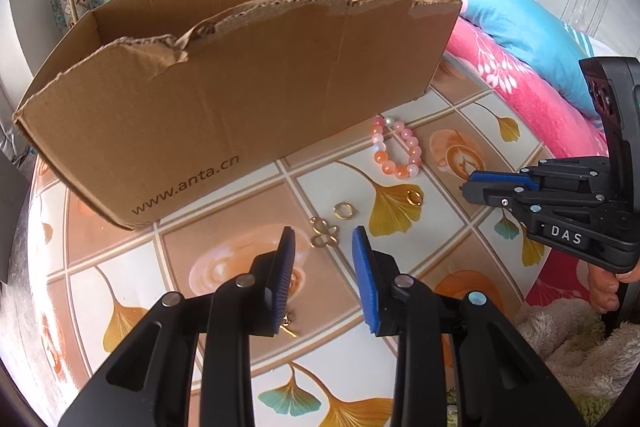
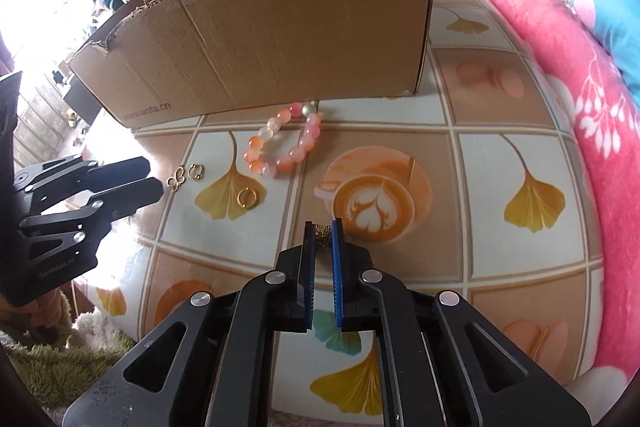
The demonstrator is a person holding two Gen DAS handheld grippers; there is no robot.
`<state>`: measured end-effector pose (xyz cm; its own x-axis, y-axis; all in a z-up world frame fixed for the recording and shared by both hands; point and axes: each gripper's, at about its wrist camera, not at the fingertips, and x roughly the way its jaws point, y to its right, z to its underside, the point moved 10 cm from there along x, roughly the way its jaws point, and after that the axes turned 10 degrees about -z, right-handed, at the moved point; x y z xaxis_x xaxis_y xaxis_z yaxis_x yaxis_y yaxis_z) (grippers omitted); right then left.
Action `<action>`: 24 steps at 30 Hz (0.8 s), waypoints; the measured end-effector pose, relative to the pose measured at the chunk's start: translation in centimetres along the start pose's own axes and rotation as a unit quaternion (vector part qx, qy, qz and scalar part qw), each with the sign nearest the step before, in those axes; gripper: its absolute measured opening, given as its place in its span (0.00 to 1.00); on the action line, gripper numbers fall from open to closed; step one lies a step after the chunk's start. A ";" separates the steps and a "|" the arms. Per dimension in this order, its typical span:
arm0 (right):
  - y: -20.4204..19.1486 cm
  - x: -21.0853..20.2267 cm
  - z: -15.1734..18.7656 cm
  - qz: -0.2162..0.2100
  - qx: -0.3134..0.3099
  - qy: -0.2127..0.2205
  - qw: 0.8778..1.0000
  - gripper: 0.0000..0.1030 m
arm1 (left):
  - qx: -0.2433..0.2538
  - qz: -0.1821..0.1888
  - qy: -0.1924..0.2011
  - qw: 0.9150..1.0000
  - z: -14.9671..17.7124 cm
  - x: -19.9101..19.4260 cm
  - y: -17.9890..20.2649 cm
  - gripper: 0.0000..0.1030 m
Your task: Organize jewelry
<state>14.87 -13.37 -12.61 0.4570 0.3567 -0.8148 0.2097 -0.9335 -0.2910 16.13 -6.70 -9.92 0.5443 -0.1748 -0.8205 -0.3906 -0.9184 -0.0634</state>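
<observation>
Right gripper [image 2: 323, 227] fingers pinch small gold butterfly charm [image 2: 322, 235] at tips; left gripper [image 1: 324, 239] fingers part-open, empty

We note the right hand-held gripper [image 2: 322, 229] pitched steeply downward, its blue-padded jaws nearly together and pinching a small item at the tips. The left hand-held gripper [image 1: 323, 241] is likewise angled downward, jaws partly apart with nothing pressed between the pads. In the left wrist view, fingers [image 1: 608, 287] of the person's right hand wrap the right tool's handle.
</observation>
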 end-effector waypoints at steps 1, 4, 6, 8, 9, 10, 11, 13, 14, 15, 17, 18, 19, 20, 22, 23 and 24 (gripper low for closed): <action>0.1 0.0 0.0 -0.001 0.000 0.000 1.000 0.05 | 0.002 0.000 0.000 1.000 -0.1 0.1 0.1 0.28; 0.0 -0.1 0.3 -0.001 0.000 0.003 1.000 0.06 | 0.005 0.000 0.000 1.000 -0.3 0.5 0.4 0.28; 0.0 -0.2 0.5 -0.001 -0.002 0.004 1.000 0.06 | 0.006 -0.003 -0.002 1.000 -0.3 0.7 0.4 0.28; 0.1 -0.2 0.4 -0.002 -0.001 0.005 1.000 0.06 | 0.006 -0.011 -0.008 1.000 -0.2 1.0 0.3 0.28; 0.2 -0.3 0.4 -0.003 -0.001 0.006 1.000 0.06 | 0.005 -0.014 -0.011 1.000 -0.1 1.2 0.2 0.28; 0.3 -0.3 0.5 -0.003 -0.001 0.006 1.000 0.05 | 0.004 -0.016 -0.013 1.000 -0.1 1.4 0.2 0.28; 0.2 -0.4 0.5 -0.004 0.000 0.007 1.000 0.06 | 0.000 -0.019 -0.014 1.000 0.0 1.5 0.0 0.28; 0.2 -0.5 0.5 -0.006 0.001 0.007 1.000 0.06 | -0.002 -0.015 -0.016 1.000 0.1 1.6 -0.1 0.28; 0.3 -0.5 0.5 -0.007 0.001 0.007 1.000 0.06 | 0.000 -0.015 -0.015 1.000 0.1 1.6 -0.1 0.28; 0.3 -0.5 0.5 -0.008 0.001 0.007 1.000 0.06 | 0.003 -0.012 -0.016 1.000 0.1 1.6 0.0 0.28; 0.5 -0.6 0.5 -0.010 0.003 0.008 1.000 0.06 | 0.012 -0.010 -0.014 1.000 0.0 1.7 0.4 0.28; 0.6 -0.7 0.5 -0.010 0.004 0.008 1.000 0.06 | 0.018 -0.013 -0.013 1.000 -0.1 1.7 0.5 0.28; 0.6 -0.7 0.5 -0.011 0.004 0.008 1.000 0.06 | 0.024 -0.016 -0.012 1.000 -0.1 1.7 0.7 0.28; 0.7 -0.7 0.5 -0.012 0.005 0.009 1.000 0.06 | 0.030 -0.019 -0.011 0.999 -0.1 1.8 0.8 0.28; 0.8 -0.8 0.4 -0.013 0.006 0.009 1.000 0.05 | 0.035 -0.034 -0.009 0.999 -0.2 1.9 0.7 0.23; 0.8 -0.8 0.4 -0.013 0.007 0.009 1.000 0.05 | 0.034 -0.038 -0.008 0.999 -0.2 1.9 0.7 0.21; 0.9 -0.9 0.4 -0.014 0.008 0.010 1.000 0.05 | 0.034 -0.039 -0.007 0.999 -0.2 2.0 0.7 0.20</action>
<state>14.32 -14.56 -12.33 0.4685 0.3828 -0.7963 0.2091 -0.9237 -0.3210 17.12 -7.75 -11.42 0.5647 -0.0982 -0.8195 -0.3979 -0.9023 -0.1660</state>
